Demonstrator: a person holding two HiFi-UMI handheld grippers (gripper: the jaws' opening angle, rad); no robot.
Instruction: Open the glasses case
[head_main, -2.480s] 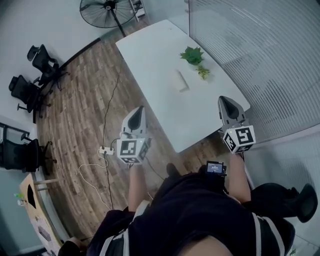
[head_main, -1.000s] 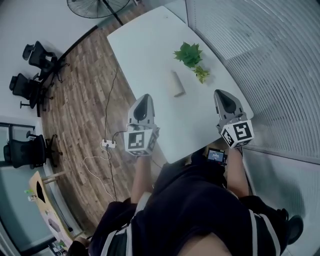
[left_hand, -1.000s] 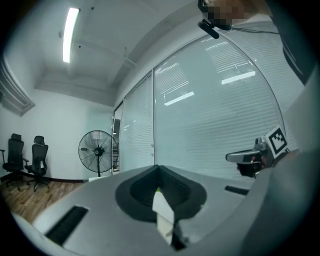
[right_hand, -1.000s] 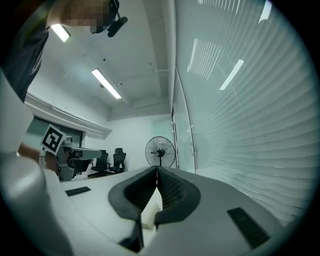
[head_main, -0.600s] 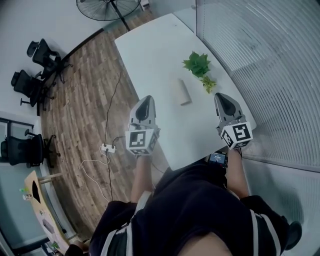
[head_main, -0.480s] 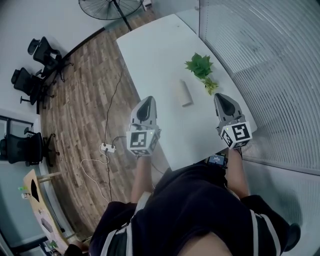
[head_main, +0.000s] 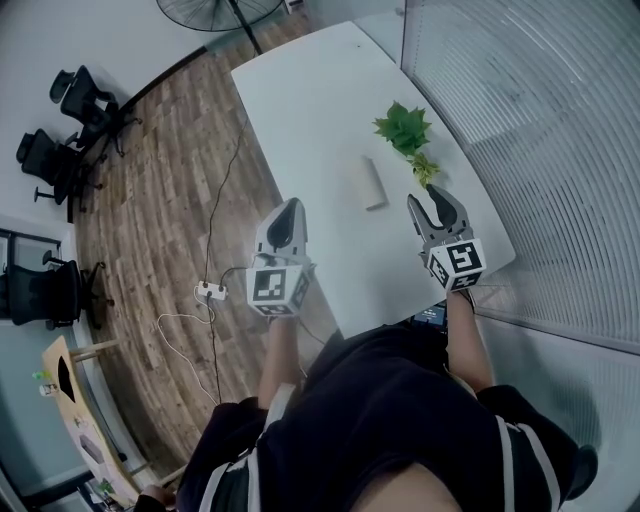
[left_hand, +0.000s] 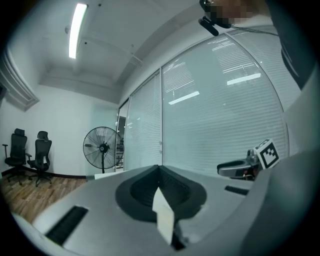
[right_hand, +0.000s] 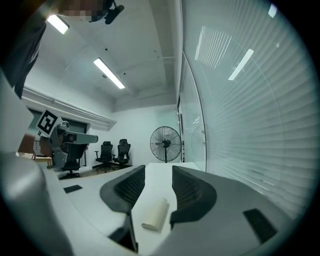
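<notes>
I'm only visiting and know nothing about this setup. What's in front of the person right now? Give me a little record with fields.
Surface: white table
Task object: glasses case, lying flat on the table, looks closed
Other item: green plant sprigs, beyond the case, near the glass wall
Left gripper: jaws together, holding nothing, at the table's edge
Right gripper: jaws opening, nothing between them, short of the case
Contact: neither gripper touches the case
Background: standing fan, office chairs
</notes>
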